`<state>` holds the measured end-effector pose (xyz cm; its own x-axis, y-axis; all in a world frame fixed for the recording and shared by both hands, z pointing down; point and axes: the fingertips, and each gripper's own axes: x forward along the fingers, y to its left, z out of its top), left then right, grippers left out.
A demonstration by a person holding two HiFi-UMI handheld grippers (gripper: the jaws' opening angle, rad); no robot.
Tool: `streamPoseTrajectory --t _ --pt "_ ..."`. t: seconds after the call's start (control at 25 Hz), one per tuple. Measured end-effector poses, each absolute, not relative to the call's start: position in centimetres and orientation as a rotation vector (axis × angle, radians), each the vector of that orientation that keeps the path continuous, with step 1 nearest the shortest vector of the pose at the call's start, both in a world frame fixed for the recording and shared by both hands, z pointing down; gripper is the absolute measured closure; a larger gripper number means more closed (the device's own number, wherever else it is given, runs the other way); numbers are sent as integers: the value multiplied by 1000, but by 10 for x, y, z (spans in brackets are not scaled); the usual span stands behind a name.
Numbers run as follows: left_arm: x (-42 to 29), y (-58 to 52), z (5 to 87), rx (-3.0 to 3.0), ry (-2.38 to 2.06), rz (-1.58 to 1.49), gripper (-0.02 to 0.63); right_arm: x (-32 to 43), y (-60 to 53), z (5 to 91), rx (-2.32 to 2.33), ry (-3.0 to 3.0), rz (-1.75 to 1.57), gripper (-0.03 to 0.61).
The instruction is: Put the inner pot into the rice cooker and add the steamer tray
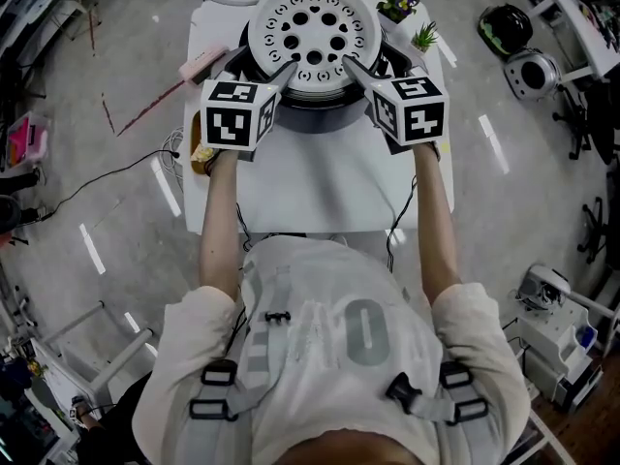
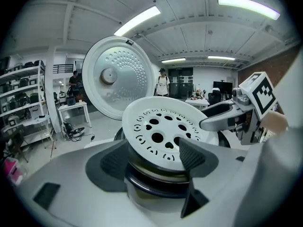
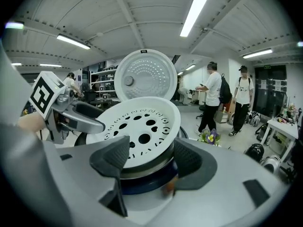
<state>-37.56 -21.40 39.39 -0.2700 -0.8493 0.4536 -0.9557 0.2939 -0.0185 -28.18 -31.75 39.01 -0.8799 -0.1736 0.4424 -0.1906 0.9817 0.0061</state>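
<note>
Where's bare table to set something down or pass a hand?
Free: the white table's near half, between the rice cooker and the person's edge, flanked by the forearms. Crowded: the far end, filled by the cooker, the steamer tray, the left gripper and right gripper at its rim, a pink object at left, potted plants at right.

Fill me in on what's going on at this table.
A person holds a tool in each hand. The left tool and the right tool both appear to clamp the near rim of the white steamer tray, holding it just over the inner pot, which already sits in the rice cooker. The cooker's lid stands open behind.
</note>
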Motion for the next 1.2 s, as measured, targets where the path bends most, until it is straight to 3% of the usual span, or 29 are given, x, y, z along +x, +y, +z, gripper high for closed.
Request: streamPoseTrajectory --t 0.12,0.2,0.4,0.88,0.96,1.2 --pt "-376 -214 393 1626 -2215 399 270 -282 -319 391 287 -2668 18 278" --pt "-377 -213 392 1625 -2220 391 270 -282 -319 392 304 -2660 -40 230" --pt "-379 -208 391 1618 -2226 400 272 -284 -313 393 291 -2658 -56 227" --pt "-368 -205 382 1660 -2189 322 270 -281 -302 385 200 -2689 74 235" --pt "-364 -204 375 1682 -2169 281 271 -280 -296 376 179 -2715 84 292" --pt "-362 -201 375 1650 -2220 418 272 -283 -283 372 172 -2705 -13 285"
